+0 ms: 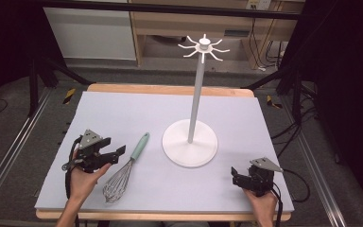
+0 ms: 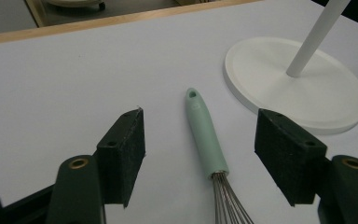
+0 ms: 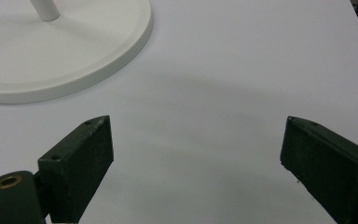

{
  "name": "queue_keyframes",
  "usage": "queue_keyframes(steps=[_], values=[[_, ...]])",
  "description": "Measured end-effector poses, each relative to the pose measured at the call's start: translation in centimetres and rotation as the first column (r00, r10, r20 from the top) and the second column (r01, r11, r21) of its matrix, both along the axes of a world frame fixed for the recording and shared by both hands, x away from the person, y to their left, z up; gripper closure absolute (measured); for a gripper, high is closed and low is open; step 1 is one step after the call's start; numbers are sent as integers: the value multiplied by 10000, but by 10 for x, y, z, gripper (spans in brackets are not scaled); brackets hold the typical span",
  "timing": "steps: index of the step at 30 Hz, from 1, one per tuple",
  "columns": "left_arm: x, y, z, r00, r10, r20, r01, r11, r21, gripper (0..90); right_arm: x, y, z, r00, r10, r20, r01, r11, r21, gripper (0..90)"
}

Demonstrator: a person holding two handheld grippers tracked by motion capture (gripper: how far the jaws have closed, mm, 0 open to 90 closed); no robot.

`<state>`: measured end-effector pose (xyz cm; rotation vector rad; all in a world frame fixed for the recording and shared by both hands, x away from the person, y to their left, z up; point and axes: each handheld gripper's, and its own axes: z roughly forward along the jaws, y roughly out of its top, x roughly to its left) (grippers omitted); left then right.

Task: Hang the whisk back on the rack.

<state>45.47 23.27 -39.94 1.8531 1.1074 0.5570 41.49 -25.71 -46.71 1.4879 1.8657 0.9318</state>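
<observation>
A whisk (image 1: 125, 168) with a mint-green handle (image 2: 206, 135) and a wire head lies flat on the pale mat, handle pointing away from me. My left gripper (image 1: 116, 153) hovers just left of the whisk, open, and its jaws straddle the handle without touching it (image 2: 198, 158). A white stand (image 1: 190, 142) with a round base (image 2: 303, 88), a tall pole and hook arms at the top (image 1: 203, 47) rises mid-table. My right gripper (image 1: 236, 177) rests near the front right corner, open over bare mat (image 3: 196, 163), with the stand's base (image 3: 74, 56) ahead to its left.
The pale mat (image 1: 123, 113) covers a wooden table whose edge (image 1: 170, 89) shows at the back. Black frame legs, cables and wooden furniture stand on the floor beyond the table.
</observation>
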Motion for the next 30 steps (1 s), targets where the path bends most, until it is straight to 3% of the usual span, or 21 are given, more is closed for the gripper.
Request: queue_keyframes(steps=[6, 19, 27, 30], values=[[15, -13, 6, 9998, -150, -122, 154, 9992, 358, 328, -2, -2, 0, 10000, -46, 18, 46, 10000, -15, 99], [29, -30, 7, 9974, -431, -573, 485, 9942, 963, 341, -1, -2, -1, 10000, -9, -40, 8, 10000, -53, 100], [38, -40, 3, 9927, -534, -1084, 701, 9852, 1567, 352, 0, -2, -1, 10000, 30, -50, -30, 10000, -84, 100], [43, -43, -1, 9877, -515, -1478, 801, 9775, 1949, 356, -1, -2, 0, 10000, 8, -58, -9, 9999, -122, 100]])
